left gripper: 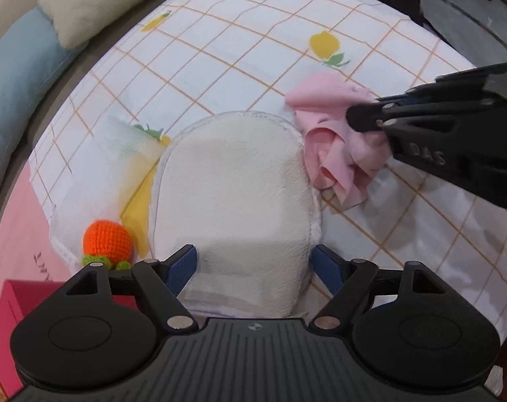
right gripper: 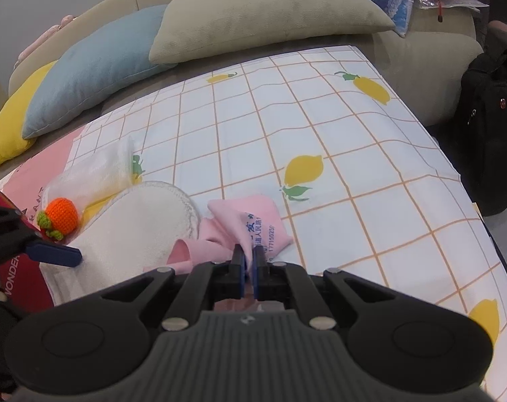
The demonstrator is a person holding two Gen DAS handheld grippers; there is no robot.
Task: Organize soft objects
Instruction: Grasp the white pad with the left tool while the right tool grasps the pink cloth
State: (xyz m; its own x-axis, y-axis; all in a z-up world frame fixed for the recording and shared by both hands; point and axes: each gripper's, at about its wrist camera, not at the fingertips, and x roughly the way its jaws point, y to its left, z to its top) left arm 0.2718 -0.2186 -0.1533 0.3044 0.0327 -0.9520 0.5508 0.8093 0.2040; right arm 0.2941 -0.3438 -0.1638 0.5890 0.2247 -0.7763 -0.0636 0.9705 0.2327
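Near the lemon-print sheet's [right gripper: 320, 127] left edge, nothing looks sorted yet. Right gripper [right gripper: 249, 256] is clamped on the pink cloth [right gripper: 250, 221]; left gripper [left gripper: 253, 269], jaws apart, straddles the white fleece mitt [left gripper: 233, 194], while the crocheted orange [left gripper: 106, 238] lies loose.

You have a crumpled pink cloth [right gripper: 243, 231] with blue print lying just right of a flat white fleecy pad [left gripper: 233, 194], perhaps overlapping its edge. An orange crocheted fruit [left gripper: 107, 243] with green leaves sits at the pad's left, beside a sheer white pouch [right gripper: 92, 174]
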